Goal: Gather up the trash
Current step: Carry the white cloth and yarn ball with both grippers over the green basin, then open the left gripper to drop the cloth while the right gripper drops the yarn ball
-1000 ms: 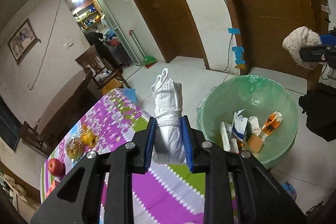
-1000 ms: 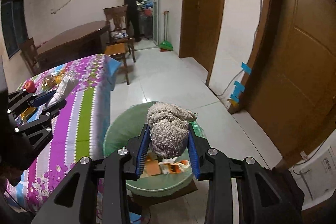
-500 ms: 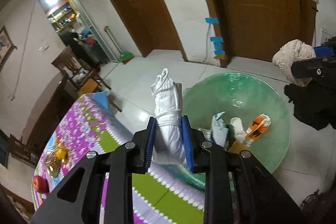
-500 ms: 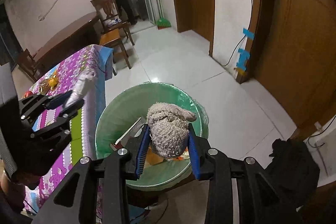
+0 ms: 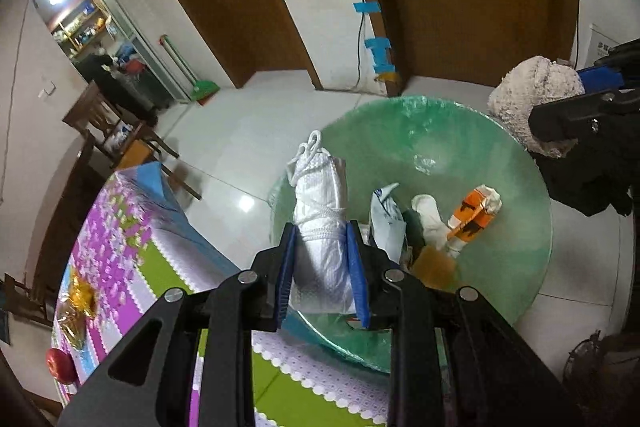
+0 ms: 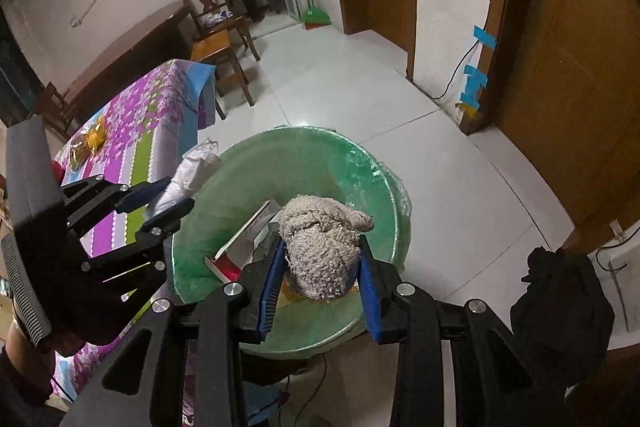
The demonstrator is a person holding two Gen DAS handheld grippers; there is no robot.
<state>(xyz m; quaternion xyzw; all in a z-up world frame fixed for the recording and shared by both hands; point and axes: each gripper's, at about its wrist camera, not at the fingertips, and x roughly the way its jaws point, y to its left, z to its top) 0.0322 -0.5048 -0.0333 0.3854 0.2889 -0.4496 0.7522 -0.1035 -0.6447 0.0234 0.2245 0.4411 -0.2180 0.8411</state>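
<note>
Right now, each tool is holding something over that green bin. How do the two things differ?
The left tool grips a white woven bag, smooth, rolled long and tied with white cord. The right tool grips a grey-beige fuzzy cloth, rough and bunched into a round lump. The bag stands up well past its pads; the cloth bulges just above its pads. Both are soft, pinched between blue pads, above the green-lined bin.

- White woven bag (image 5: 322,235), textured
- Beige-grey fuzzy cloth (image 6: 322,251)
- Translucent green bin liner (image 5: 440,131)
- Worktop cloth (image 5: 120,227): purple floral, green and white stripes
- Orange carton (image 5: 472,215)
</note>
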